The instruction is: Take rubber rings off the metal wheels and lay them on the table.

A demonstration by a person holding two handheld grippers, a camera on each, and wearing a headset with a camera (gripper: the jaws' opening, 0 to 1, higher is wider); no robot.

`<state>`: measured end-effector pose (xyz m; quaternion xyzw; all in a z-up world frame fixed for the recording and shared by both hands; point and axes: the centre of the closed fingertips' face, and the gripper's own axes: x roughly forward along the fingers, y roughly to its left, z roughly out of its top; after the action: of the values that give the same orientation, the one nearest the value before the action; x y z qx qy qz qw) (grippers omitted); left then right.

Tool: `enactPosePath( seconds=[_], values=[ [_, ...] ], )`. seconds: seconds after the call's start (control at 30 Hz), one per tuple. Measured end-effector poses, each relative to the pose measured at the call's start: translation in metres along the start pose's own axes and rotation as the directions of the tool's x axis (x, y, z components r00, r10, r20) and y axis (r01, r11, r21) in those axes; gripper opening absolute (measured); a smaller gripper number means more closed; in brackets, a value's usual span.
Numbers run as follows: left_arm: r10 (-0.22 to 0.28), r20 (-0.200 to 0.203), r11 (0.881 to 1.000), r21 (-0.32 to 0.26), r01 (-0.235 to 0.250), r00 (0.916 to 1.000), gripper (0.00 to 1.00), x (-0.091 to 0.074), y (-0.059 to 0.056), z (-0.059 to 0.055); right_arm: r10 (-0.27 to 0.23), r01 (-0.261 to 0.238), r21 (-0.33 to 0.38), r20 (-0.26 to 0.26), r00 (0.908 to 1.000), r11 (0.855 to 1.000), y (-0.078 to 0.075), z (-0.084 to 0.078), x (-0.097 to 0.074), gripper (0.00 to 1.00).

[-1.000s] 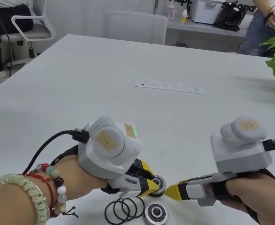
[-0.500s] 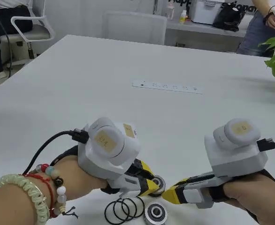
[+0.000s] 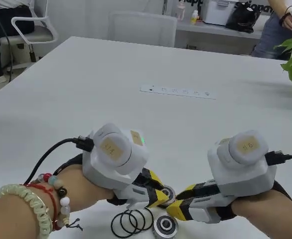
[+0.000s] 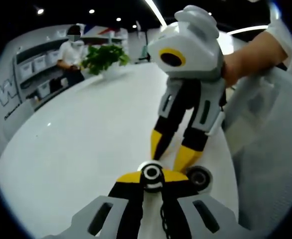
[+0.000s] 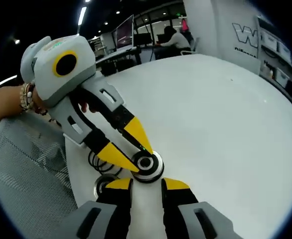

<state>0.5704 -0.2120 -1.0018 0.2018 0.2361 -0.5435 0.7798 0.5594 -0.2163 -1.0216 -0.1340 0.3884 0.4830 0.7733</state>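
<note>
Head view first: where is the wheel?

Low in the middle, pinched between the yellow tips of my left gripper (image 3: pixel 161 197). I cannot tell whether the wheel (image 3: pixel 167 193) touches the table (image 3: pixel 86 89). My right gripper (image 3: pixel 179 209) is just beside it, tips aimed at it. Loose rings (image 3: pixel 132 221) lie on the table under the left gripper, with a second wheel (image 3: pixel 165 226) flat beside them.

Left gripper view?

My left gripper (image 4: pixel 152 178) is clamped on the wheel (image 4: pixel 152 174), one tip on each side of the rim. The right gripper (image 4: pixel 172 155) comes in from beyond it, jaws a narrow gap apart, one tip near the rim. The second wheel (image 4: pixel 200 177) lies close by on the table.

Right gripper view?

My right gripper (image 5: pixel 147 185) is parted and holds nothing. The wheel (image 5: pixel 147 166) stands just ahead of that gap, gripped by the left gripper (image 5: pixel 140 158). The rings (image 5: pixel 97 162) and the second wheel (image 5: pixel 104 184) lie off to one side.

So how do I strip it cleanly?

I would hold the left clamp firm, so the wheel cannot spin. I would then set one right tip under the rubber alone, not on the metal. The left tips seem to sit across the rim, so I judge they could pin the band. I would peel from the free side, away from them. Then I would lay the ring by the others.
</note>
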Motion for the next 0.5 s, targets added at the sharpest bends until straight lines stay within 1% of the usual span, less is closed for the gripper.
enactPosePath(
  seconds=[0.1, 0.2, 0.27, 0.33, 0.43, 0.5],
  values=[
    [0.0, 0.0, 1.0, 0.0, 0.0, 1.0, 0.14, 0.0001, 0.0, -0.0001, -0.01, 0.01, -0.009, 0.013, 0.9999, 1.0, -0.0025, 0.0012, 0.0, 0.22],
    [0.0, -0.001, 1.0, 0.0, 0.0, 1.0, 0.14, 0.0001, 0.0, 0.0001, -0.002, 0.002, -0.007, 0.034, 0.9994, 1.0, -0.0005, 0.0044, 0.0009, 0.22],
    [0.0, 0.0, 1.0, 0.0, 0.0, 1.0, 0.14, 0.0001, -0.0001, 0.0002, -0.007, 0.008, -0.031, 0.036, 0.9993, 0.999, 0.0002, 0.0049, 0.0013, 0.22],
    [0.001, 0.0, 1.0, 0.0, -0.001, 1.0, 0.14, 0.0002, -0.0002, 0.0002, -0.008, 0.009, -0.038, 0.04, 0.9992, 0.999, 0.0003, 0.0054, 0.0019, 0.22],
    [0.001, 0.0, 1.0, 0.0, -0.001, 1.0, 0.14, 0.0002, -0.0002, 0.0004, -0.009, 0.011, -0.062, 0.029, 0.9995, 0.998, -0.0007, 0.0028, 0.0025, 0.2],
    [0.001, 0.001, 1.0, -0.001, -0.001, 1.0, 0.14, 0.0003, -0.0002, 0.0005, -0.008, 0.01, -0.066, 0.032, 0.9995, 0.998, -0.0006, 0.0034, 0.002, 0.2]
  ],
)
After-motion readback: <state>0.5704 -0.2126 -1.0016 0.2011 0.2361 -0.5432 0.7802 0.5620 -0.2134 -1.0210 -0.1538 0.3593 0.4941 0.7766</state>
